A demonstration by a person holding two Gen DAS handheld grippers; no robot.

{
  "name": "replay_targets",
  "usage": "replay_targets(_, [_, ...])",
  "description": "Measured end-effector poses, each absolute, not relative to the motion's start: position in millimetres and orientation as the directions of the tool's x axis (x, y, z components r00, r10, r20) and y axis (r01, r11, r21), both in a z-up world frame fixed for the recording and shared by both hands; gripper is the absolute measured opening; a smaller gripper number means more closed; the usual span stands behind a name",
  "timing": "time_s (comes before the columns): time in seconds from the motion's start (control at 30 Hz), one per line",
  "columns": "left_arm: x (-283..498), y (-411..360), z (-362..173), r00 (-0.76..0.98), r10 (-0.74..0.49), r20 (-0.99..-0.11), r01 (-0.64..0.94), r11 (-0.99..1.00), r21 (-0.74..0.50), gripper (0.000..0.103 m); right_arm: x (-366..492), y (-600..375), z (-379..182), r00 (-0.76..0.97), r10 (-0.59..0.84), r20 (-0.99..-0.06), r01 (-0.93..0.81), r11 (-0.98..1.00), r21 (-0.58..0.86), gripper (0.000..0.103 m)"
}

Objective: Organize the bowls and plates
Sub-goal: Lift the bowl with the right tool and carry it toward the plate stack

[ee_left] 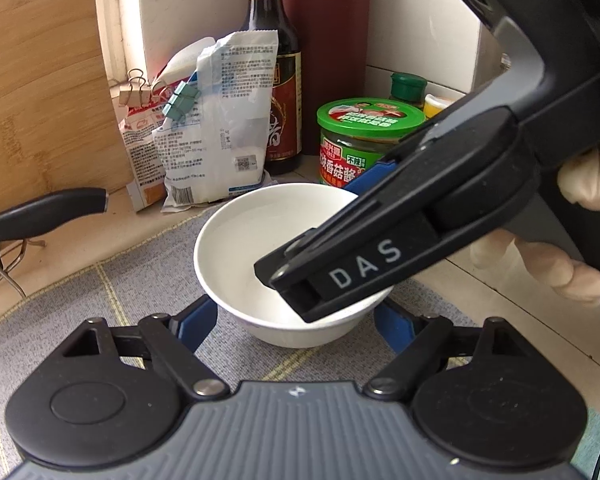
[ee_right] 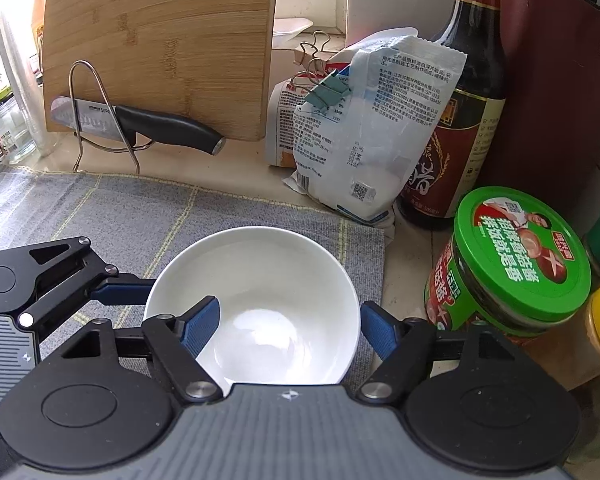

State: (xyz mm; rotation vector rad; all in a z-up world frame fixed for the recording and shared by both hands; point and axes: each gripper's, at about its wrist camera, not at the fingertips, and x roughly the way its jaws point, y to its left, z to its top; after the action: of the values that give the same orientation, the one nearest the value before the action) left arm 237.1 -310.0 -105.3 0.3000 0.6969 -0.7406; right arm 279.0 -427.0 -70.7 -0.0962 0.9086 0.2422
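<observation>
Glass jar [ee_right: 10,128]: we log it at the far left edge of the right wrist view, on the tabletop [ee_right: 236,176].
Cutting board [ee_right: 160,48]: bamboo, propped upright at the back.
Knife [ee_right: 140,122]: black handle, resting across a wire stand [ee_right: 100,120] in front of the cutting board.
Mat [ee_right: 180,216]: grey cloth with pale yellow grid lines, spread on the tabletop.
Left gripper [ee_left: 294,320]: our blue fingers are spread wide, one on each side of the bowl's base, not clamped on it.
Bowl [ee_right: 260,280]: white, upright and empty, sitting on the mat near its right edge; the only dish we can see.
Right gripper [ee_right: 290,332]: fingers apart, one finger [ee_right: 202,320] inside the bowl and the other outside the rim; the near wall lies between them and no pinch shows.
Bags [ee_right: 364,128]: two printed pouches held shut by binder clips, leaning behind the bowl.
Sauce bottle [ee_right: 468,92]: dark glass, red label, just right of the bags.
Green-lidded jar [ee_right: 516,256]: beside the mat's right edge, near the bowl.
Progress: we judge the work early; the bowl is not yet lifted, and no plates or stack are in view.
Remaining: close on the rim, carry the bowl to its place, then handle the other dishes, which lie out of sight.
</observation>
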Motion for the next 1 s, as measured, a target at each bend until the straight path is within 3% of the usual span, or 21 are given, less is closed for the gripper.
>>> replay_targets(0.13, [235.6, -309.6, -104.4, 0.537, -0.512, -0.671, 0.708, 0.706, 0.028, 0.085, 281.0, -427.0, -72.0, 0.583, 0.173, -0.794, -0.249, 0.968, 0.028, 0.074])
replay_targets(1.0, [239.3, -303.6, -98.6, 0.510, -0.538, -0.672, 0.725, 0.689, -0.001, 0.085, 285.2, -430.3, -73.6, 0.559, 0.194, -0.806, -0.263, 0.964, 0.049, 0.066])
